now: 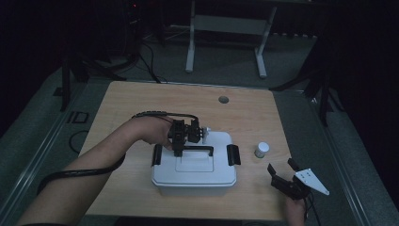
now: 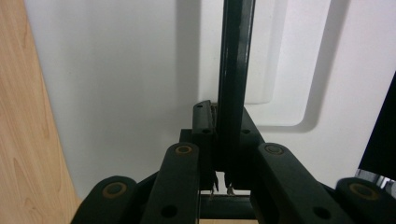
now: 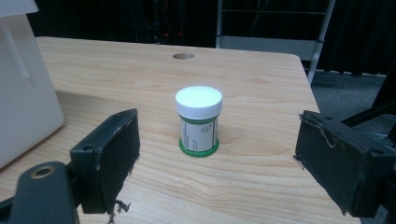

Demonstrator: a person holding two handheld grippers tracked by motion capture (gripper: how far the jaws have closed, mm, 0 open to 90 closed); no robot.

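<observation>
Hardly anything here can be read. The small jar (image 3: 198, 121) with the white cap, standing on the table (image 3: 261, 88), carries a pale label (image 3: 198, 133) with a green band above and below it and a small round mark near its middle. The print on that label is too small and blurred to make out, so no word, brand or number comes through. On the floor left of the table, in the high view, there is a dark marking (image 1: 77, 117) that looks like 2 boxy letters, perhaps "ID", though I can't be sure of it. The white box (image 1: 194, 165) has no lettering that I can read.
</observation>
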